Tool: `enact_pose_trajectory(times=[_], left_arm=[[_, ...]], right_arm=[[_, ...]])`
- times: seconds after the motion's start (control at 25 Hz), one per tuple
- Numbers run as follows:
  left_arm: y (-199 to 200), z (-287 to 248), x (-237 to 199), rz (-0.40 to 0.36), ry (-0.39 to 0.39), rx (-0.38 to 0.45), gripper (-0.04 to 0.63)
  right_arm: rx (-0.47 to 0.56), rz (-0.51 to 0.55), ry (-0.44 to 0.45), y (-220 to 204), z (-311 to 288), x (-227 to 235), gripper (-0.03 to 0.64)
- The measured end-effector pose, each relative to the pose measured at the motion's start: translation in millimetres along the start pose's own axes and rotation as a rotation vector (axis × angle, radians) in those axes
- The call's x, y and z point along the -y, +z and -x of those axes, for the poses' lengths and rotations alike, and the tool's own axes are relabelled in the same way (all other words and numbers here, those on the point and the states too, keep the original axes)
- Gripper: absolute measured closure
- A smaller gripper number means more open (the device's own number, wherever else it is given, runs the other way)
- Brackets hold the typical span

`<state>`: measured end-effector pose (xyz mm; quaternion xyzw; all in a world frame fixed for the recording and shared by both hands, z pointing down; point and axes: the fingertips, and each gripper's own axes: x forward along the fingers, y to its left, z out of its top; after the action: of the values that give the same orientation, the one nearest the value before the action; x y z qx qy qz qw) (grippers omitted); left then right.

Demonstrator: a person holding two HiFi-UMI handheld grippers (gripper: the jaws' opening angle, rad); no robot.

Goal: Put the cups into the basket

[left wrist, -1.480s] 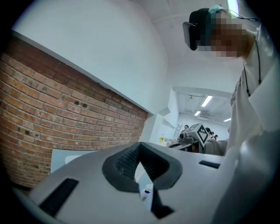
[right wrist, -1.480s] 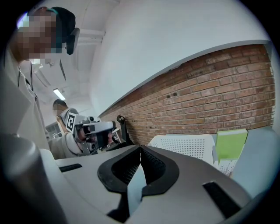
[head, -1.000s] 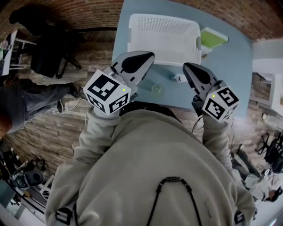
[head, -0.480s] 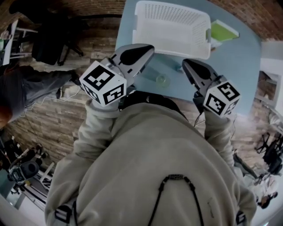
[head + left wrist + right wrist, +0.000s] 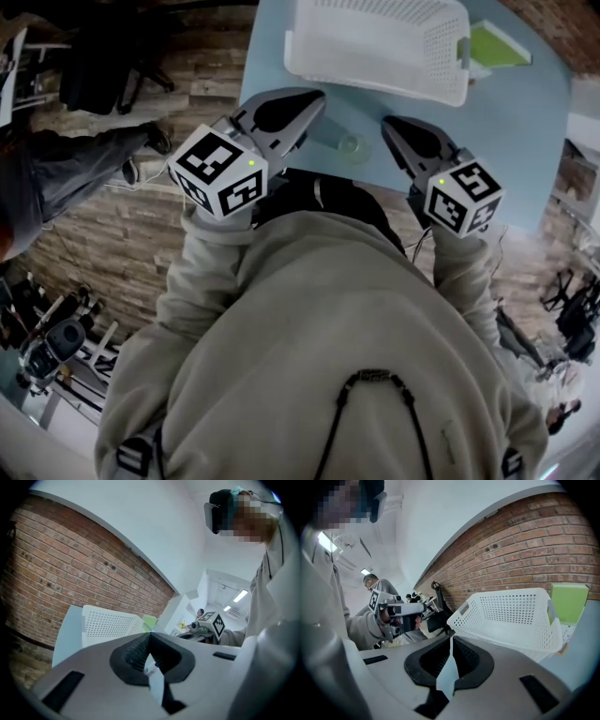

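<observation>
A white perforated basket stands at the far side of the light blue table. A small translucent green cup sits near the table's front edge, between my two grippers. My left gripper hovers just left of the cup, jaws together, nothing in them. My right gripper hangs just right of it, also shut and empty. The left gripper view has its tips meeting in front of the basket. The right gripper view has its tips closed below the basket.
A flat green pad lies right of the basket, also in the right gripper view. A brick wall runs behind the table. A person in dark clothes and an office chair are at the left.
The table, basket and cup have slid toward the top of the head view. Both grippers stay shut, flanking the cup at about the same spacing.
</observation>
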<state>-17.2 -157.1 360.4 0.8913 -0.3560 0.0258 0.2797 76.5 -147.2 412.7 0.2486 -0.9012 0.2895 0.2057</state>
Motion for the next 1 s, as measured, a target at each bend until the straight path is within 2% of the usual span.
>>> enact_pose_trajectory(times=[0.12,0.36,0.52,1.0], left_arm=[[-13,1,-3,0.025,0.001,-0.013,0.598],[-38,2,-2,0.073,-0.014,-0.038,0.597],[-53,4,-5,0.110,-0.017,-0.043,0.598],[-77,6,-16,0.182,-0.023,-0.046,0.598]], right_arm=[[-0.034,-0.004,-0.034,-20,-11,7,0.604],[-0.098,-0.070,-0.031,-64,-25,8,0.601],[-0.131,-0.089,-0.083,-89,-30,16,0.598],[-0.250,-0.113,-0.163,-144,-40,35,0.472]])
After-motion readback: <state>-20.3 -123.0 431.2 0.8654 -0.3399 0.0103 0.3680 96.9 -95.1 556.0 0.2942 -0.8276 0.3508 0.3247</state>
